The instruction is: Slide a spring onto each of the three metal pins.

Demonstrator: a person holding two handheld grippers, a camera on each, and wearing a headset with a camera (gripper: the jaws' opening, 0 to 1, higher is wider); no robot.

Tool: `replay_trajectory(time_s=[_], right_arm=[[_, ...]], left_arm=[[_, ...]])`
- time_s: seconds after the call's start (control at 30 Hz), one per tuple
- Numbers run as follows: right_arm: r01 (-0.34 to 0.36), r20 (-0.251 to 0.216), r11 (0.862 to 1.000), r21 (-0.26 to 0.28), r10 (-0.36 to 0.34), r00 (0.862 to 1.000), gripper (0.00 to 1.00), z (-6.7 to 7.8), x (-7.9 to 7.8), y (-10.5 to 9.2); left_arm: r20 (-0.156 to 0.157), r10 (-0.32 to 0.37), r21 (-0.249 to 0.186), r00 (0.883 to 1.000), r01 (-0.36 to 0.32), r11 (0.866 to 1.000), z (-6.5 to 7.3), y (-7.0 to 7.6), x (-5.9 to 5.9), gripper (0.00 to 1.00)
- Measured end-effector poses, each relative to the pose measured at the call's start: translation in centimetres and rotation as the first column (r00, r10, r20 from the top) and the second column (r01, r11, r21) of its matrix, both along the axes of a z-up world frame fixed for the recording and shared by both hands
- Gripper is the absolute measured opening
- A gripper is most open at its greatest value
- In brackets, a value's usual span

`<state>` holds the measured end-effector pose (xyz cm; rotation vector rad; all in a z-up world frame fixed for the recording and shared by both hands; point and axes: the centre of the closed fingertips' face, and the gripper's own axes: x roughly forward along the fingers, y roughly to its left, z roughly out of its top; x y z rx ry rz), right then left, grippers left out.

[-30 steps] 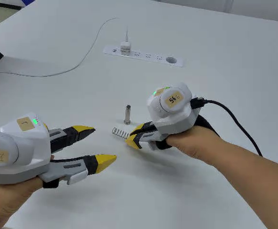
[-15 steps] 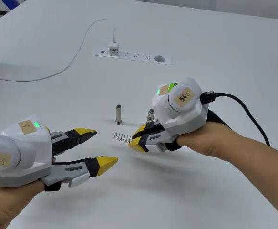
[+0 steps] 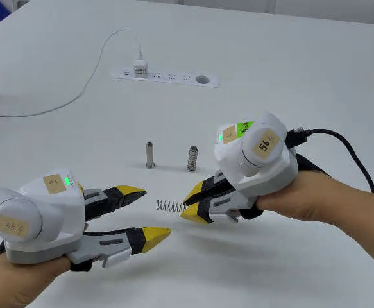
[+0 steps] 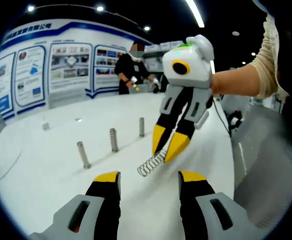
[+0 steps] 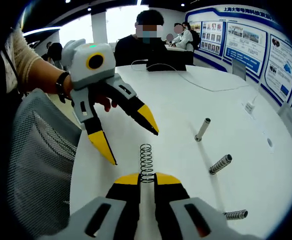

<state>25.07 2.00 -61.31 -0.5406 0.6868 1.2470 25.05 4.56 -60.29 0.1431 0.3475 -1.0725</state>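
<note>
**Right gripper on a spring; one pin bare**

Right gripper (image 3: 187, 205): jaws pinched almost together on one end of a spring (image 3: 167, 206). The rest of the coil sticks out past the tips toward the left gripper (image 3: 145, 215). Can't tell whether the free end touches the table (image 3: 289, 58).

Left gripper: jaws spread wide, nothing between them. Tips point at the spring, near it but apart.

Pins stand upright on the table, just beyond the grippers. In the head view the bare pin (image 3: 149, 155) is on the left, with the second pin (image 3: 192, 158) near it on the right, wearing a coil. In the right gripper view a third pin (image 5: 234, 214) sits in line with them, also coiled.

Power strip (image 3: 174, 77) lies farther back, one plug in it.
</note>
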Motion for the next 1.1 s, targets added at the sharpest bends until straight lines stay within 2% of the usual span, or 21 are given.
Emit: replay_trajectory(time_s=[0.23,0.63,0.7,0.87,1.1], right_arm=[[-0.065,-0.012,0.998,-0.002,0.065,0.998,0.11,0.9,-1.2,-0.2],[-0.131,-0.051,0.991,-0.03,0.13,0.99,0.11,0.7,-2.7,-0.5],[-0.139,-0.055,0.99,-0.036,0.137,0.989,0.11,0.7,-2.8,-0.5],[-0.155,-0.066,0.987,-0.052,0.152,0.986,0.11,0.7,-3.0,-0.6],[-0.168,-0.066,0.984,-0.062,0.164,0.984,0.11,1.1,-3.3,-0.5]], left_arm=[[0.009,-0.067,0.007,0.998,0.067,0.998,0.1,-0.8,-1.0,0.39],[0.043,-0.144,0.04,0.989,0.142,0.989,0.0,-1.6,-2.1,0.23],[0.059,-0.154,0.054,0.986,0.151,0.987,-0.1,-1.7,-2.2,0.2],[0.073,-0.171,0.067,0.983,0.167,0.984,-0.1,-1.9,-2.4,0.14],[0.075,-0.183,0.086,0.98,0.176,0.981,-0.4,-1.9,-2.6,0.12]])
